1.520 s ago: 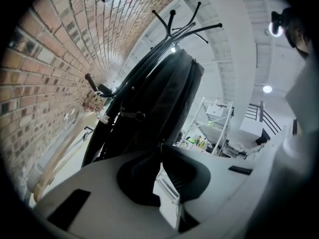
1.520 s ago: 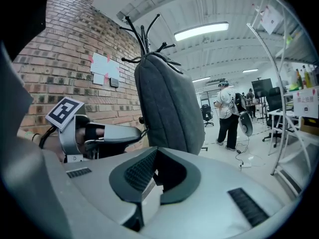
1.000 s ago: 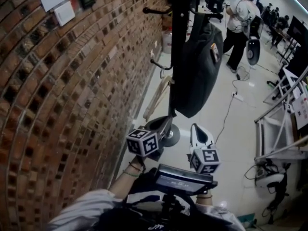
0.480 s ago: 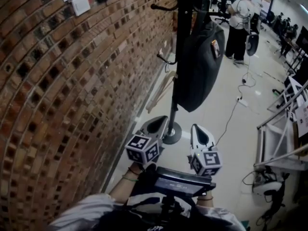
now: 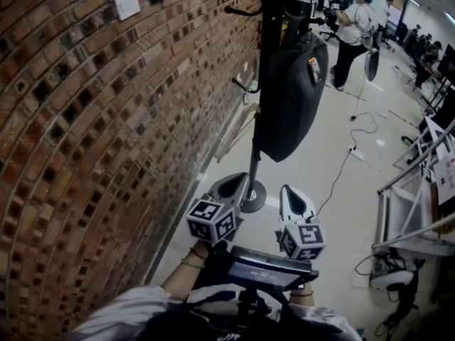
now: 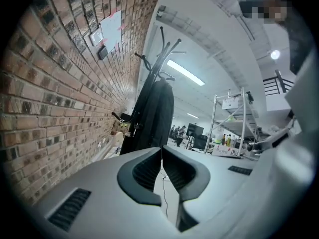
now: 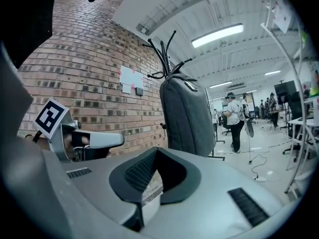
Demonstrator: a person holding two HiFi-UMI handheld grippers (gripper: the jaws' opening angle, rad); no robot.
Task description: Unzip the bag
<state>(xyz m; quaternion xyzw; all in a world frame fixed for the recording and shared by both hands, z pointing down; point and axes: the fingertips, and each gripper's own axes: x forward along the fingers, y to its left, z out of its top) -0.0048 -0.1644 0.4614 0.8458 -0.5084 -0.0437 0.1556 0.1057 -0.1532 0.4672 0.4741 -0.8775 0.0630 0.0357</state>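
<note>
Dark grey bag (image 5: 290, 101) hangs on the coat stand (image 5: 268, 62) beside the brick wall (image 5: 106, 141). Left gripper (image 5: 233, 185) and right gripper (image 5: 293, 196) hover well apart from it, fingers (image 7: 134, 176) pressed together, empty. The zip's state isn't visible.

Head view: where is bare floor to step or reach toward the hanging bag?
Bare floor lies between the coat stand base and the white cable, below the bag. Crowded: brick wall at left, metal frame at right.
</note>
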